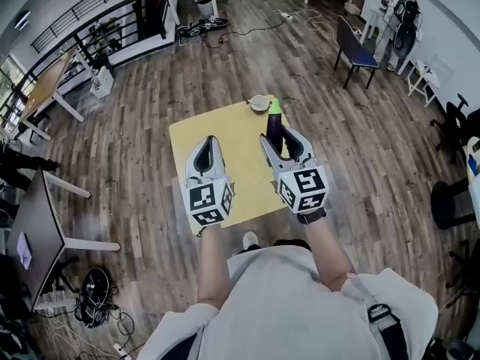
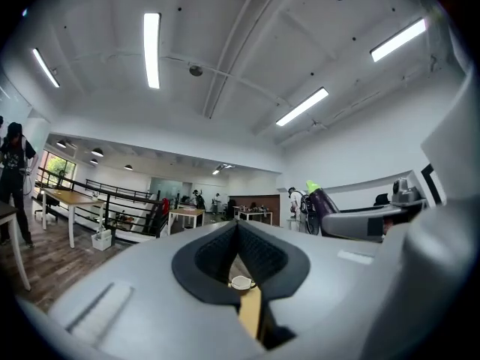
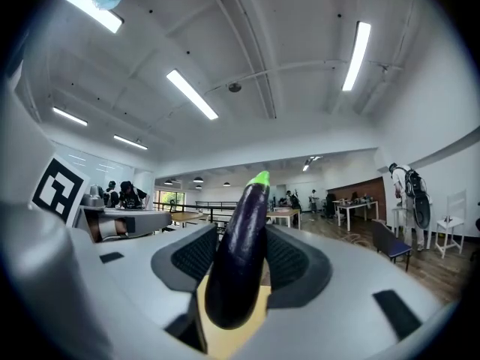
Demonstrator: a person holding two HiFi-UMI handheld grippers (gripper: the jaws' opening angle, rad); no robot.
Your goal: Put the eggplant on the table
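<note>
A dark purple eggplant [image 1: 274, 131] with a green cap stands upright between the jaws of my right gripper [image 1: 285, 148], which is shut on it above the right part of a small yellow table [image 1: 187, 141]. In the right gripper view the eggplant [image 3: 241, 257] fills the gap between the pads, green tip up. My left gripper [image 1: 209, 147] hovers over the table's middle, shut with nothing in it. Its pads [image 2: 262, 250] meet at the tips in the left gripper view. The eggplant [image 2: 321, 201] also shows there at the right.
A small bowl [image 1: 259, 103] sits at the table's far edge. A chair with a blue seat [image 1: 357, 52] stands at the back right, desks [image 1: 41, 88] and a railing at the left, and cables [image 1: 97, 306] lie on the wood floor. A person [image 1: 396, 13] stands far back right.
</note>
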